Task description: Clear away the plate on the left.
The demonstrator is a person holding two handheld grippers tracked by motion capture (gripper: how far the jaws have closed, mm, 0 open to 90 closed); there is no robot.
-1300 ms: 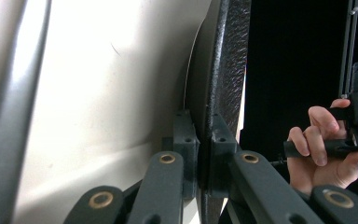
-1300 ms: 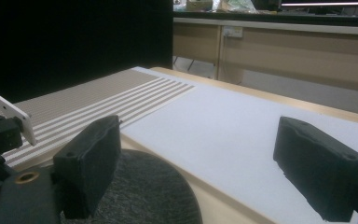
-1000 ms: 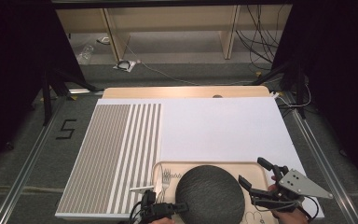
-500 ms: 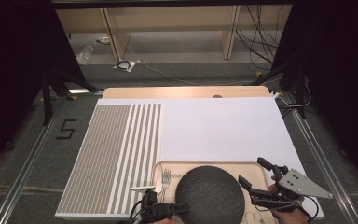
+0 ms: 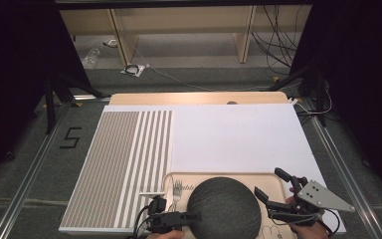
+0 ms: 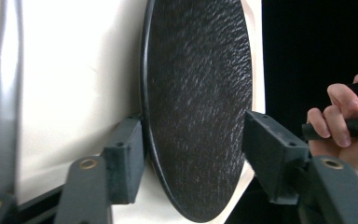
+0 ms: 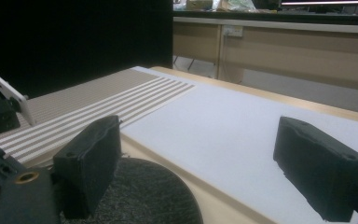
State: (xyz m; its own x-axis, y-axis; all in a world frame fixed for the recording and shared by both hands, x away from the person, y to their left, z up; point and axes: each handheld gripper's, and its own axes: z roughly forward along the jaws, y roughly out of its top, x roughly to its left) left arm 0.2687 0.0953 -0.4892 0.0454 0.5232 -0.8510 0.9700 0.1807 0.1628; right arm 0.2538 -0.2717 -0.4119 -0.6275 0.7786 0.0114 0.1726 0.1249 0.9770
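A dark round textured plate (image 5: 223,209) (image 6: 196,107) (image 7: 140,196) lies on a cream tray (image 5: 219,175) at the table's near edge. My left gripper (image 5: 191,216) (image 6: 193,154) is turned on its side at the plate's left rim. Its jaws stand one on each side of the rim, open wider than the plate is thick. My right gripper (image 5: 269,183) (image 7: 196,158) hovers open just right of the plate, with only the tray (image 7: 214,200) and the white mat between its jaws. A fork (image 5: 177,189) rests on the tray left of the plate.
A white mat (image 5: 234,134) covers the table's middle and right, and a striped mat (image 5: 119,164) covers the left. The wooden table edge (image 5: 194,98) runs along the back. A hand (image 6: 340,116) holding the right gripper appears in the left gripper view.
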